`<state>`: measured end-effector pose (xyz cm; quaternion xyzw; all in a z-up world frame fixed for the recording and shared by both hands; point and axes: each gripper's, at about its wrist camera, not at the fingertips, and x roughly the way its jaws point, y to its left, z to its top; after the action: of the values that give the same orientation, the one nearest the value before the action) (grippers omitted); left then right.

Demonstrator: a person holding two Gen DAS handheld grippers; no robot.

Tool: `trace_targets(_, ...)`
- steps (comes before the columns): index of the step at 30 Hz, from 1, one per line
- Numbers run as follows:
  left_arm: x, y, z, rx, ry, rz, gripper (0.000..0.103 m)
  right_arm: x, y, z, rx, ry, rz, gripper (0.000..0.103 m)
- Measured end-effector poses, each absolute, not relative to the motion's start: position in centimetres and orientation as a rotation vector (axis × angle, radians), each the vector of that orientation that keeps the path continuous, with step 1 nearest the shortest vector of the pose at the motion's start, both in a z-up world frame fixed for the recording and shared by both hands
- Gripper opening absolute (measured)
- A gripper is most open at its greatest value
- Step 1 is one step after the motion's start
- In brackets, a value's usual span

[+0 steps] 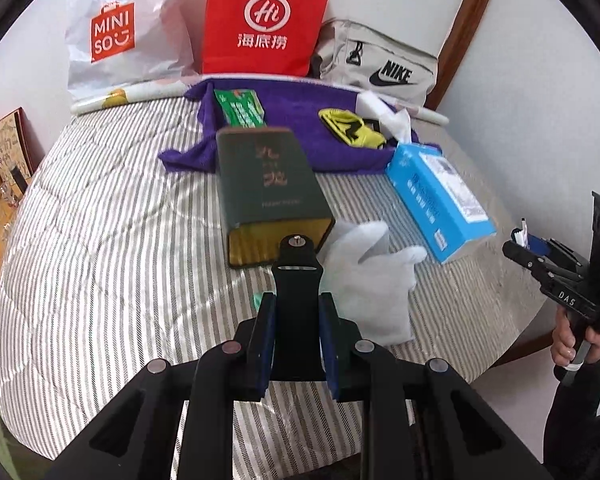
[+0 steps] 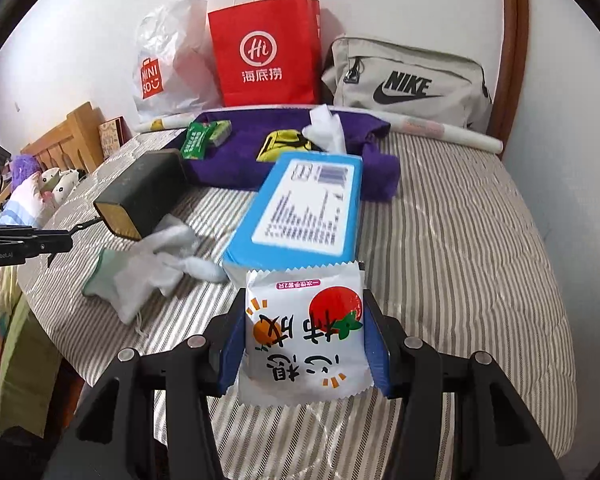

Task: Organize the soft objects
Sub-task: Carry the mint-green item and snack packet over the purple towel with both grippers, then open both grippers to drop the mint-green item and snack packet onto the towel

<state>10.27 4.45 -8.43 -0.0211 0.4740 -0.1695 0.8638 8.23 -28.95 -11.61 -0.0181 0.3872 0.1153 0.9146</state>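
My left gripper (image 1: 297,304) is shut on a flat black mount piece (image 1: 296,276) with a screw stud at its tip, held above the striped bedcover (image 1: 112,240). Just beyond it lie a white glove (image 1: 368,276) and a dark green book (image 1: 268,192). My right gripper (image 2: 304,312) is shut on a white snack packet (image 2: 304,336) printed with an orange and a strawberry. Ahead of the packet lies a blue tissue box (image 2: 300,208), with the white glove (image 2: 152,268) to its left. The left gripper (image 2: 32,240) shows at that view's left edge.
A purple towel (image 1: 292,128) at the back carries a green packet (image 1: 240,108) and a yellow-black item (image 1: 352,128). Against the wall stand a Miniso bag (image 1: 116,36), a red paper bag (image 1: 264,20) and a Nike bag (image 1: 380,64). Plush toys (image 2: 40,188) sit left.
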Motion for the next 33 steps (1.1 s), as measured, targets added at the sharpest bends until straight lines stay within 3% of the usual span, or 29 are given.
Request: trace_targets(33,22.8,4.5,-4.6,-0.123,0.930,-0.347,0.020,19.7,-25.3,-5.9,-0.048,0.729,0.279,0.052)
